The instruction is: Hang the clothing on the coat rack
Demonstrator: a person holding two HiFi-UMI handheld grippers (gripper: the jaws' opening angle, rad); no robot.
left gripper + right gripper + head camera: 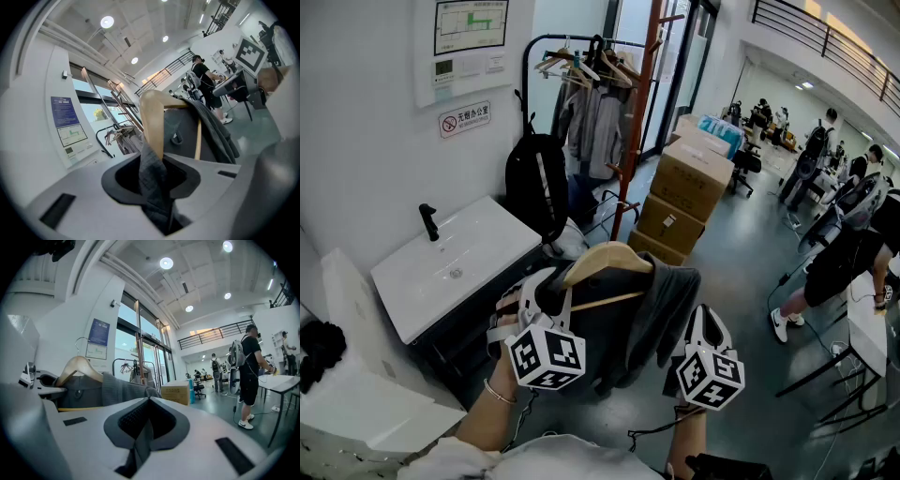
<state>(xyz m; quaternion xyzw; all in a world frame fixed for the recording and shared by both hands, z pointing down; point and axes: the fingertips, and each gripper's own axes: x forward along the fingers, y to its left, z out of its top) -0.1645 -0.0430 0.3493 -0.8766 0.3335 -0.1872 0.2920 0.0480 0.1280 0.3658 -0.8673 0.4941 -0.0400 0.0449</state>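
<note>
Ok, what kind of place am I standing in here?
Probably a shared office or workshop hall, judging by the wall sink, the stacked cardboard boxes, and the people standing around desks further back.

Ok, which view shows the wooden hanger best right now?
Head view: the wooden hanger shows shoulder curve and lower bar, grey garment draped over it. Left gripper view shows only one arm up close, running into the jaws; right gripper view shows it small, side-on.

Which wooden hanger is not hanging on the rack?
The hanger carrying the grey garment, pinched by the left gripper; the other hangers hang on the black rail.
</note>
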